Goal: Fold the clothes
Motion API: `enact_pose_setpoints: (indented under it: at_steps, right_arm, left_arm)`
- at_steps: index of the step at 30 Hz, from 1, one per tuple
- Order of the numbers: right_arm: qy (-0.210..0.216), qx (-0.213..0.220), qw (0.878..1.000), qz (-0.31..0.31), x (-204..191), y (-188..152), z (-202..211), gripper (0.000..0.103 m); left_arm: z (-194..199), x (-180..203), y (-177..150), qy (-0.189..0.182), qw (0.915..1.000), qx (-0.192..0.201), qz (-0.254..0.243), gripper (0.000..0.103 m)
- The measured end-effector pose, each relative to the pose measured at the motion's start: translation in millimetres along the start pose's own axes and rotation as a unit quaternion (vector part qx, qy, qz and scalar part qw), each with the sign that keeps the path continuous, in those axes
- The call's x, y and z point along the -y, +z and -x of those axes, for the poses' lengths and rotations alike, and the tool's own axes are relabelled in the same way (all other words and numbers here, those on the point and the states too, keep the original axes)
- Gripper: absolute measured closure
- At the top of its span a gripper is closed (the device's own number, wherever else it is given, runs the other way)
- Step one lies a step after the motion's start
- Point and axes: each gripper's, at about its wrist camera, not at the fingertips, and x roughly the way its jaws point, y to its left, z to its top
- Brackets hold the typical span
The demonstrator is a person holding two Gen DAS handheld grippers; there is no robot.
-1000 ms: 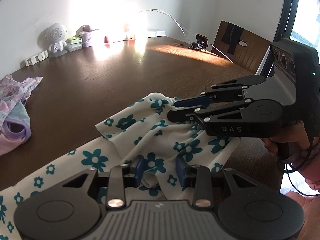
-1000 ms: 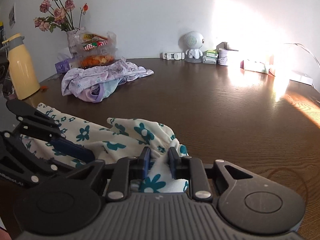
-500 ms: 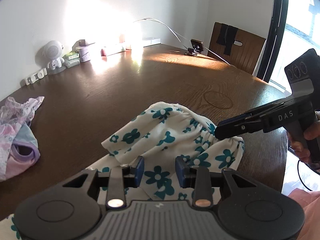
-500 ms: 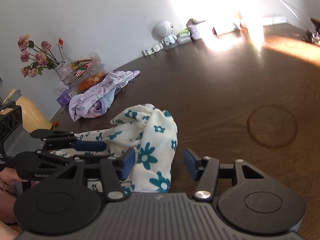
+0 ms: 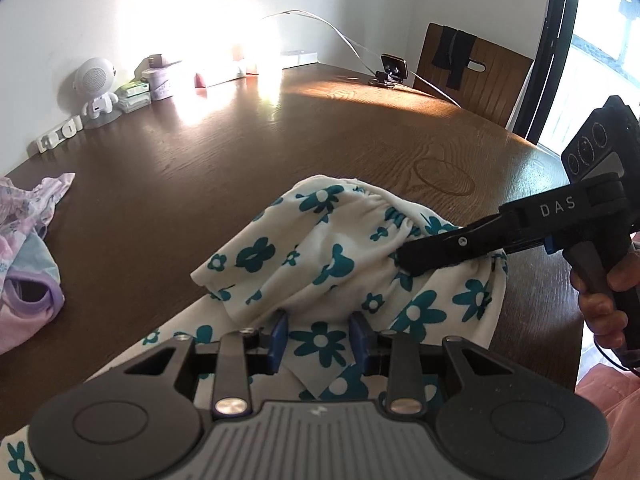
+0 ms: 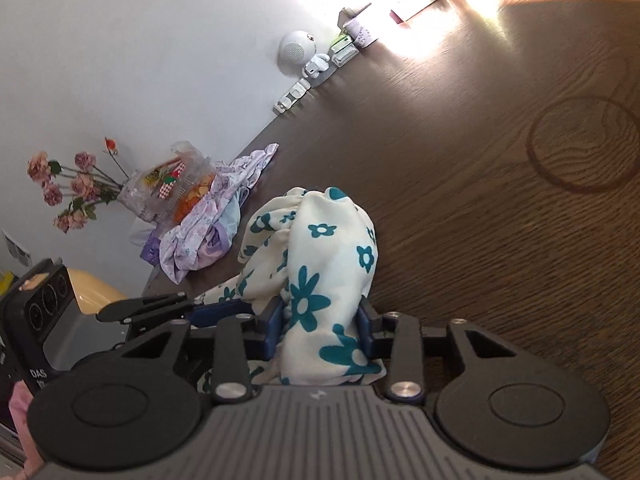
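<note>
A white garment with teal flowers (image 5: 320, 256) lies bunched at the near edge of the dark wooden table (image 5: 200, 184). My left gripper (image 5: 319, 338) stands open over the cloth, its blue pads apart with fabric between them. My right gripper (image 6: 322, 330) has closed in on a thick fold of the same garment (image 6: 320, 264), and its pads press the cloth from both sides. In the left wrist view the right gripper's fingers (image 5: 448, 246) reach in from the right and pinch the gathered waistband. The left gripper (image 6: 160, 308) shows at the left of the right wrist view.
A heap of lilac and pink clothes (image 5: 24, 248) lies at the left; it also shows in the right wrist view (image 6: 216, 208). A white speaker figure (image 5: 96, 88), small boxes, a phone stand (image 5: 390, 74), a chair (image 5: 472, 72), a flower vase (image 6: 132, 196) and a yellow flask (image 6: 92, 294) stand around.
My right gripper opened, swung round to the right side of the garment, then closed on a thick fold of it. My left gripper let its fold go and stays open.
</note>
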Motion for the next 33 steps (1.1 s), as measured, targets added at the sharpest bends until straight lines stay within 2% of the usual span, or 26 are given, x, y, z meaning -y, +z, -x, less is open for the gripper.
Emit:
enact_pose_setpoints:
  at_steps: [3,5,7,9,12,13,14,16,18,20,21,23,26,30,32,33]
  right_arm:
    - [0.002,0.015,1.000,0.007,-6,3,6,0.081]
    - [-0.016,0.023,0.998,0.055,-23,9,14,0.082]
    - [-0.055,0.029,0.991,0.121,-42,16,23,0.082]
    - [-0.104,0.029,0.974,0.197,-63,24,30,0.082]
    - [-0.171,0.021,0.941,0.293,-88,31,36,0.082]
    - [-0.186,0.017,0.931,0.314,-94,33,37,0.082]
    - [-0.192,0.015,0.927,0.322,-97,34,38,0.082]
    - [-0.197,0.010,0.922,0.332,-103,36,38,0.082]
    - [-0.199,0.009,0.925,0.323,-102,38,38,0.082]
    - [-0.199,0.010,0.931,0.305,-97,41,37,0.081]
    - [-0.199,0.011,0.934,0.297,-95,41,36,0.081]
    - [-0.197,0.013,0.937,0.289,-93,42,36,0.081]
    - [-0.193,0.015,0.938,0.287,-94,41,36,0.081]
    - [-0.188,0.015,0.939,0.286,-94,39,38,0.081]
    - [-0.185,0.015,0.939,0.288,-94,39,39,0.081]
    - [-0.185,0.014,0.939,0.290,-94,39,39,0.081]
  left_arm:
    - [5,2,1,-0.012,0.9999,0.007,0.002,0.072]
    - [12,5,4,-0.021,0.9996,0.018,-0.004,0.071]
    - [17,8,8,-0.024,0.9992,0.030,-0.008,0.071]
    - [21,10,12,-0.024,0.9988,0.041,-0.011,0.071]
    - [18,10,20,-0.030,0.9981,0.053,-0.009,0.071]
    - [15,11,23,-0.033,0.9978,0.056,-0.008,0.071]
    - [11,14,27,-0.044,0.9974,0.057,-0.010,0.072]
    - [6,24,31,-0.077,0.9952,0.057,-0.021,0.072]
    - [2,38,34,-0.120,0.9904,0.057,-0.039,0.072]
    - [0,56,33,-0.140,0.9868,0.054,-0.060,0.071]
    - [-1,64,33,-0.139,0.9866,0.052,-0.069,0.070]
    - [-5,78,32,-0.106,0.9899,0.047,-0.081,0.069]
    - [-10,91,30,-0.040,0.9935,0.045,-0.096,0.067]
    - [-18,89,29,-0.002,0.9947,0.038,-0.095,0.068]
    - [-23,83,30,0.007,0.9955,0.035,-0.088,0.073]
    - [-24,79,30,0.010,0.9958,0.033,-0.085,0.079]
